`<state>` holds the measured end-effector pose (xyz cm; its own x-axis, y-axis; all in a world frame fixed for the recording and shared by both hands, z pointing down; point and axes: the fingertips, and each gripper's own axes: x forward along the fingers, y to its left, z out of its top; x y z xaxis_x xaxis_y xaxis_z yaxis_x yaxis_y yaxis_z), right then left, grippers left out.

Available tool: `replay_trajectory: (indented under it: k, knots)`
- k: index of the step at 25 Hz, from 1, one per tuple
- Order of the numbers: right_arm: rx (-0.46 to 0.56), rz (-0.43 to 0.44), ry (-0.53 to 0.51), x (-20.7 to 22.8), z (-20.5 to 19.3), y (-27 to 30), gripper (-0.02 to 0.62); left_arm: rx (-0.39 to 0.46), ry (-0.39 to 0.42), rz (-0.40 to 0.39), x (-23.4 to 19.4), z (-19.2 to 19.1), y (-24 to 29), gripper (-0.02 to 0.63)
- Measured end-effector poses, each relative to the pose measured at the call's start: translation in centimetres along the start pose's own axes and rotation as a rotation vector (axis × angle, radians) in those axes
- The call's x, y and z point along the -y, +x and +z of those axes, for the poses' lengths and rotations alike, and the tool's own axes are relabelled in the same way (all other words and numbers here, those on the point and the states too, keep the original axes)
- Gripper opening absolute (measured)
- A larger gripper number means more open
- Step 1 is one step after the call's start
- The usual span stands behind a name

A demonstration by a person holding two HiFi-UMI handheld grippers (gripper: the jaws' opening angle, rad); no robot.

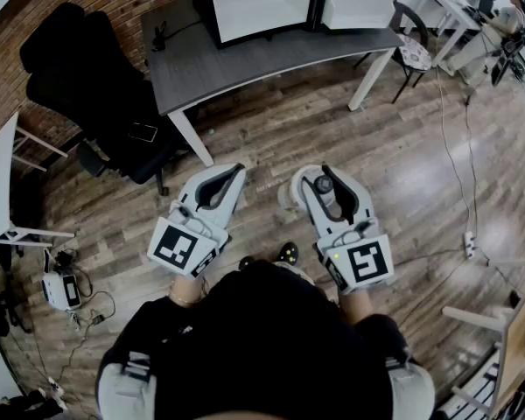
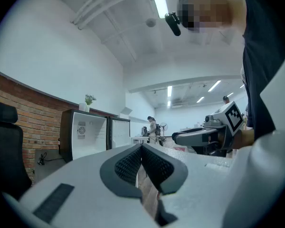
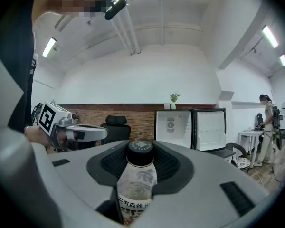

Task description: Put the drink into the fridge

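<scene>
Drink bottle (image 3: pixel 137 182): black cap, pale printed label; held upright, pinched between the pads of the right gripper (image 1: pixel 319 173), which is carried level above the wood floor (image 1: pixel 402 173), well short of the fridge.

Left gripper (image 2: pixel 142 151): jaws pressed together, nothing between them; carried level just left of the right gripper.

Fridge (image 3: pixel 173 125): set on the far grey table (image 1: pixel 245 64), door (image 3: pixel 208 127) swung open to the right, white interior exposed. A small potted plant (image 3: pixel 173 99) is seen on top.

Black office chair (image 1: pixel 79 86): placed left of the table, against a brick wall (image 3: pixel 133 115).
</scene>
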<state>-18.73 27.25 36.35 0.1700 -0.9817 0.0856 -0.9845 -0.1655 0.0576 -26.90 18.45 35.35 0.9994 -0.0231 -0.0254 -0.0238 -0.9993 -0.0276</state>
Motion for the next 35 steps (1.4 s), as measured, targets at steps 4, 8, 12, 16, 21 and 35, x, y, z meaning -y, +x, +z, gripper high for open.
replay_trajectory:
  k: [4, 8, 12, 16, 21, 35]
  knots:
    - [0.005, 0.003, 0.000, 0.0, -0.1, -0.1, 0.147, -0.009, -0.001, -0.001, 0.2, -0.3, 0.0, -0.003]
    - [0.042, 0.013, 0.019, 0.6, -0.2, -0.1, 0.147, -0.013, -0.002, 0.005, 0.2, -0.6, 0.3, -0.003]
    - [0.056, 0.019, 0.037, 1.9, 0.0, 0.0, 0.147, -0.012, 0.003, 0.006, 0.4, -0.5, 1.6, -0.003]
    - [0.058, 0.019, 0.046, 3.1, -0.2, 0.1, 0.147, -0.022, 0.003, 0.007, 0.6, -0.8, 2.8, -0.003]
    - [0.039, 0.019, 0.042, 4.9, -0.9, 0.4, 0.147, -0.025, 0.004, 0.011, 0.5, -0.9, 4.3, -0.003]
    - [0.053, 0.057, 0.049, 9.8, -1.8, -0.6, 0.149, -0.041, 0.011, 0.055, 2.8, -1.4, 8.2, -0.003]
